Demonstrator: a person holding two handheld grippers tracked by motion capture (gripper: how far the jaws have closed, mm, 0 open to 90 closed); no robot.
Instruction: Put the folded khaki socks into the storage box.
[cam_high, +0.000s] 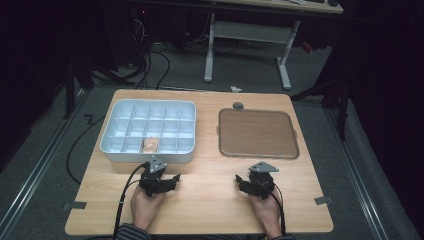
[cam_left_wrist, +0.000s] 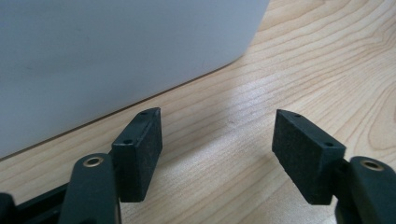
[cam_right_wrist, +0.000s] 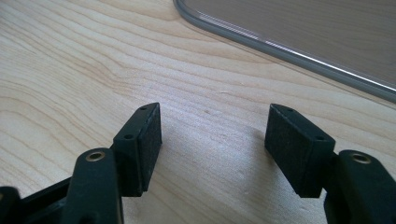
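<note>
In the high view, the left hand-held gripper (cam_high: 170, 179) rests on the wooden surface (cam_high: 210, 200) at about 7 o'clock, just below the white box (cam_high: 115, 150). One compartment in the box's near row holds a small tan piece (cam_high: 150, 145). The right hand-held gripper (cam_high: 242, 181) sits at about 5 o'clock, below the brown tray (cam_high: 258, 133), apart from it.

In the left gripper view, the left hand-held gripper (cam_left_wrist: 217, 149) has its jaws spread wide with nothing between them. The box's wall (cam_left_wrist: 116, 51) stands close at 11 o'clock.

In the right gripper view, the right hand-held gripper (cam_right_wrist: 215, 144) is likewise spread wide over bare wood. The tray's rim (cam_right_wrist: 280, 49) runs across at 1 o'clock.
</note>
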